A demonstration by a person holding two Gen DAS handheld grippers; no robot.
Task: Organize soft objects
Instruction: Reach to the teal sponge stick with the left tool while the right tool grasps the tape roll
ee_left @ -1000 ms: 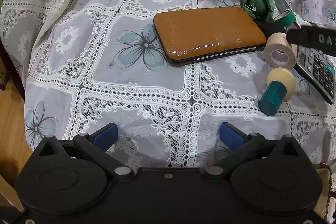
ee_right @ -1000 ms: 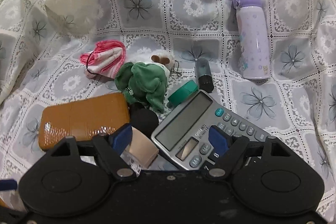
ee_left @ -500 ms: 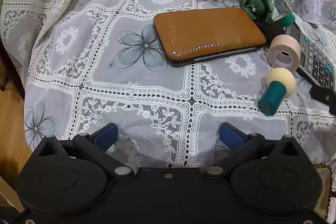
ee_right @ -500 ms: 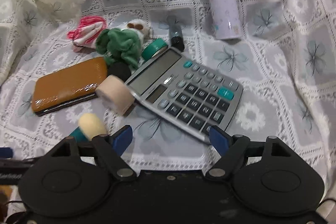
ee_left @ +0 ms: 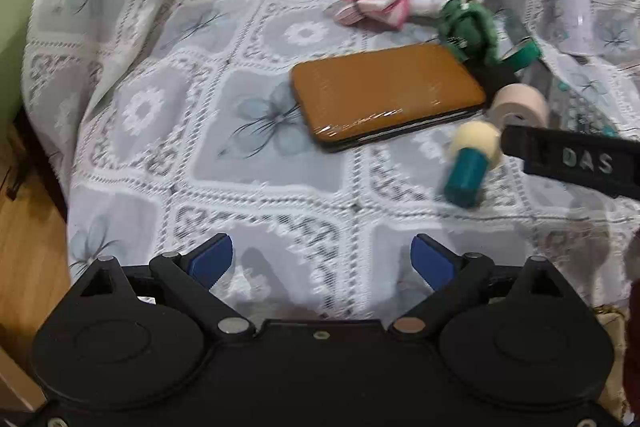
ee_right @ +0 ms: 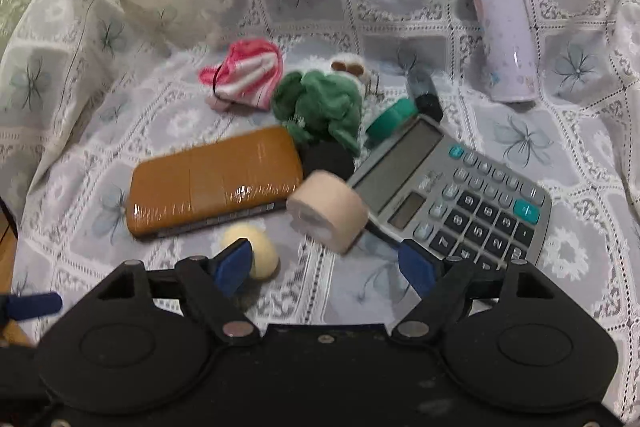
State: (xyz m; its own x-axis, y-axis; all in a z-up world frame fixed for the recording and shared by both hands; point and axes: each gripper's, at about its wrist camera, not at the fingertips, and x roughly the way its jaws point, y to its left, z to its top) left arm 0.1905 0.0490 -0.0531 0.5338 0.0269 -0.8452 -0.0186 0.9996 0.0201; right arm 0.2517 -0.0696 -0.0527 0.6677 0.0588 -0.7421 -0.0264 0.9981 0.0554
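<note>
Jaws on both grippers spread, nothing gripped; left gripper (ee_left: pixel 322 261) just been closing a bit, only lace between. Right gripper (ee_right: pixel 325 265) hangs over beige tape roll (ee_right: pixel 327 215). Soft stuff all untouched on lace-covered table (ee_left: pixel 192 131): pink striped cloth bundle (ee_right: pixel 245 78) beside green plush toy (ee_right: pixel 320 109), yellow foam ball on teal handle (ee_left: pixel 472 159) nearer front. Mixed in with tan wallet (ee_left: pixel 384 99), grey calculator (ee_right: pixel 452 195), lilac bottle (ee_right: pixel 502 27). Honestly looks like sorting barely started, everything left to do.

Home room, lace floral cover (ee_left: pixel 256 187), wood floor (ee_left: pixel 28 247), household clutter
</note>
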